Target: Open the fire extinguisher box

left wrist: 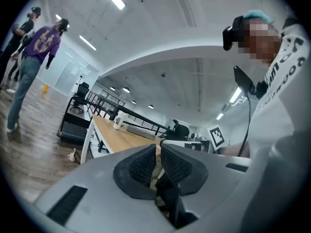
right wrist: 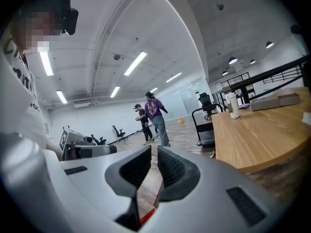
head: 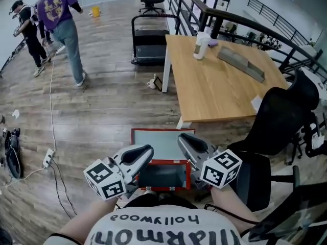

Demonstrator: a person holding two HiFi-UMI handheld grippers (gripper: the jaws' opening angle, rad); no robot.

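Observation:
The fire extinguisher box (head: pixel 161 131) lies on the wooden floor right below me, a red frame round a pale grey panel. A second red-framed part with a dark window (head: pixel 162 176) lies against its near side. My left gripper (head: pixel 147 152) hovers over the box's near left corner, and in its own view (left wrist: pixel 158 147) its jaws stand only a slit apart with nothing between them. My right gripper (head: pixel 184 139) hovers over the near right corner. In its own view (right wrist: pixel 154 150) it is likewise barely open and empty, and a red box edge (right wrist: pixel 156 198) shows through the gap.
A wooden table (head: pixel 219 86) with a bottle (head: pixel 201 45) stands just beyond the box. A black office chair (head: pixel 278 126) is at the right and a treadmill (head: pixel 149 42) at the back. Two people (head: pixel 61 19) walk at the far left. A cable and power strip (head: pixel 48 158) lie on the floor.

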